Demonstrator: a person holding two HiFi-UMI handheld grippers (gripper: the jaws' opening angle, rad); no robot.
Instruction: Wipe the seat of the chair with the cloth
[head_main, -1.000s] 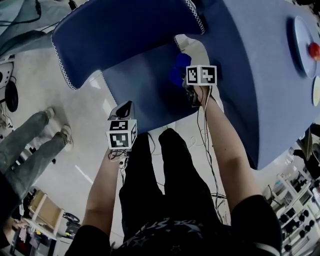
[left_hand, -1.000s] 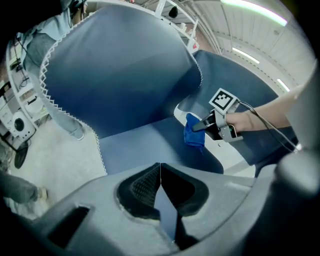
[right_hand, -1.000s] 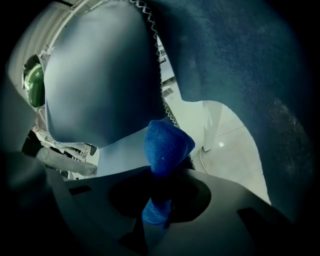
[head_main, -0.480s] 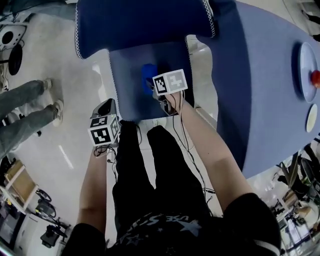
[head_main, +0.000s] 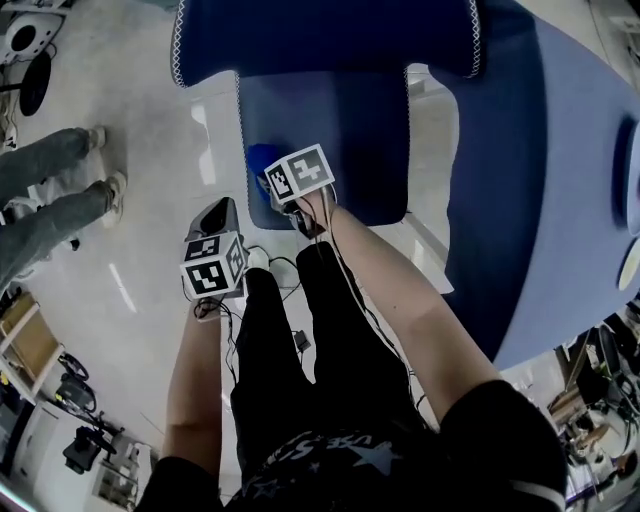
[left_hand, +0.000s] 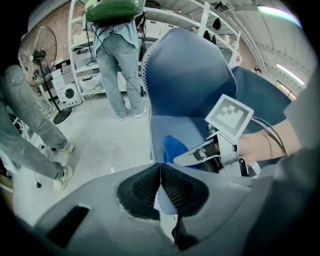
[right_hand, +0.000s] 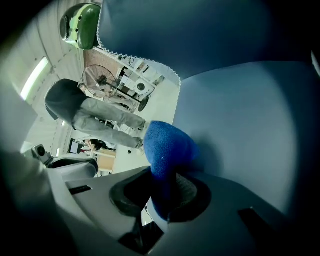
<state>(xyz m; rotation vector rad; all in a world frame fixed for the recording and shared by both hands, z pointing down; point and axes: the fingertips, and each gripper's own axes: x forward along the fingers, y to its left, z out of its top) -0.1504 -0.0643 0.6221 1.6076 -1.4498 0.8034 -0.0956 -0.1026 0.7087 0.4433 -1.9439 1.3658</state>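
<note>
I'm holding R gripper (right_hand: 167, 194) clamped on blue cloth (right_hand: 167, 145), cloth sitting on chair seat (head_main: 340, 130) by its left edge, near end. L gripper (left_hand: 160, 182) is hanging w/ jaws together, empty, near-left of seat.

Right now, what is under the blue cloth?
The chair seat, near its edge; the right tongs grip the cloth there. The seat patch directly beneath is covered.
</note>
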